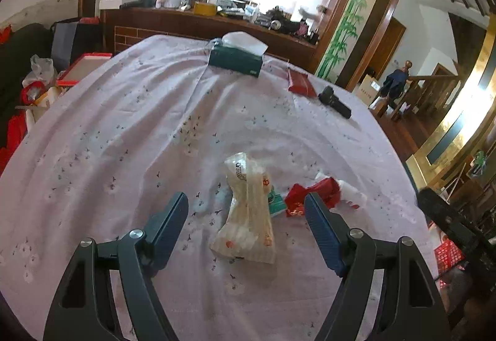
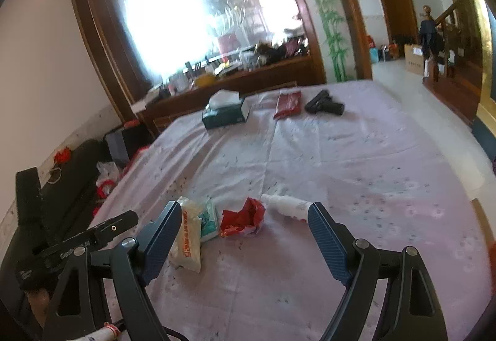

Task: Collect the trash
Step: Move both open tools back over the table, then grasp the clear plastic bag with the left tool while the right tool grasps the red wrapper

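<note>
Both grippers' ribbed jaws gape empty over crinkled plastic wrapper (image 1: 248, 217), crumpled red foil (image 2: 243, 217).

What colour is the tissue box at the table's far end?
Dark teal-green tissue box; clearest in the left wrist view.

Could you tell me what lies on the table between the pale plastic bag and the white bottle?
The right wrist view shows a green packet tucked against the plastic bag, then crumpled red paper before the white bottle.

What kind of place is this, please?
Probably a lived-in home, perhaps a dining room: a table under a floral cloth, a cluttered wooden sideboard below a large mirror, and a wooden staircase beyond.
</note>
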Motion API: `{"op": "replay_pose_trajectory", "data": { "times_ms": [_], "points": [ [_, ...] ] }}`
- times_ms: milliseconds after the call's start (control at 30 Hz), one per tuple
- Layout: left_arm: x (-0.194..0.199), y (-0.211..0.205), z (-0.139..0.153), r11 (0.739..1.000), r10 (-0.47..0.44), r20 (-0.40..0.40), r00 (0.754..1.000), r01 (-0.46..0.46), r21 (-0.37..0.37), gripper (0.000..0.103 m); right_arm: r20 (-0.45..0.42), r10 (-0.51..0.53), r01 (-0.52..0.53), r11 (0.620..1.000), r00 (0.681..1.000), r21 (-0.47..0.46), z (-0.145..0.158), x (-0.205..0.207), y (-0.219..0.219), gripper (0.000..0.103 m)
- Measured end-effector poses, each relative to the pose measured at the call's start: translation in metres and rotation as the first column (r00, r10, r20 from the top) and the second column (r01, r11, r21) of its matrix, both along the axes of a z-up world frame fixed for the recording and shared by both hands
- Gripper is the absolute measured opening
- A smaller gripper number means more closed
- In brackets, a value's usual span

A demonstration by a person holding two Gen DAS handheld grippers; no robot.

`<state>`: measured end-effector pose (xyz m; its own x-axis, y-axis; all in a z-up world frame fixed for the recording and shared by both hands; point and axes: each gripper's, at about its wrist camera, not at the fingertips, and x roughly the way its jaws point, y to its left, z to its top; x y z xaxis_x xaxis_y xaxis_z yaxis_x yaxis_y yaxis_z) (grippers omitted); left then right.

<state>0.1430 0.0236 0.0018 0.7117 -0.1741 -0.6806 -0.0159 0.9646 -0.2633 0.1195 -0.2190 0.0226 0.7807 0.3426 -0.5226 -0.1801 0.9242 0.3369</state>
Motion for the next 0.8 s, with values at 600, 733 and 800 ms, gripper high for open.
{"op": "replay_pose_trajectory", "data": {
  "times_ms": [600, 733, 800],
  "points": [
    [0.040, -0.014, -0.039, 0.998, -0.052, -0.105, 0.993, 0.056, 0.038, 0.050, -0.154, 0.049, -0.044, 0.998, 0.987, 0.036, -0.077, 0.076, 0.031, 0.068],
    [0.044, -0.016, -0.046, 0.997, -0.057, -0.124, 0.991, 0.062, 0.035, 0.047, -0.166, 0.057, -0.049, 0.998, 0.984, 0.050, -0.082, 0.083, 0.031, 0.060],
    [0.046, -0.018, -0.049, 0.997, -0.056, -0.128, 0.990, 0.062, 0.040, 0.047, -0.198, 0.057, -0.043, 0.996, 0.979, 0.072, -0.090, 0.089, 0.028, 0.056]
  ]
}}
